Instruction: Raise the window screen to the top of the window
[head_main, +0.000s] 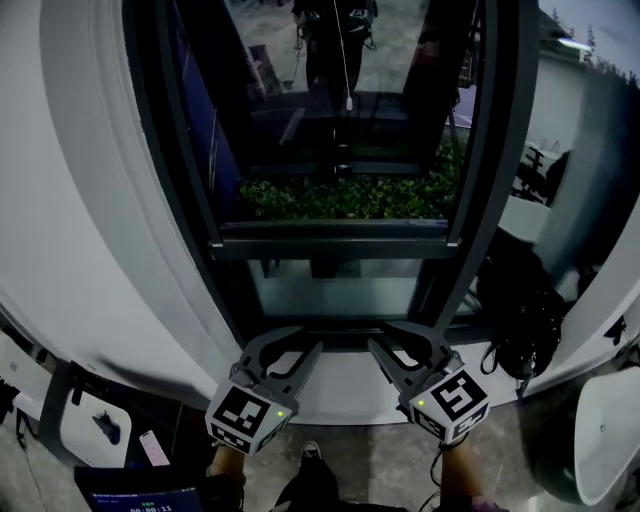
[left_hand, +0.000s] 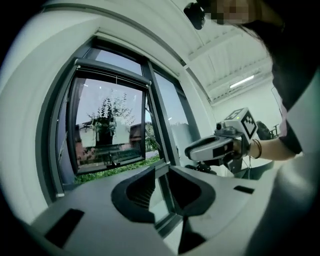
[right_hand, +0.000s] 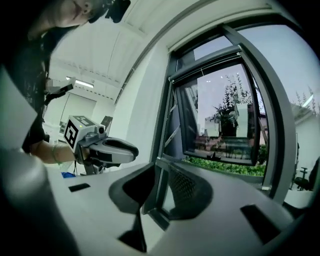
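Here the left gripper (head_main: 305, 338) and right gripper (head_main: 383, 335) — jaws slightly parted, empty — hover below the window screen (head_main: 335, 240), not touching.

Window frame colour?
Dark grey window frame; shows best in the head view.

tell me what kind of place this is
Likely an indoor room, perhaps an office or lab: a dark-framed window set in a white wall, a green hedge outside it, and a ceiling strip light.
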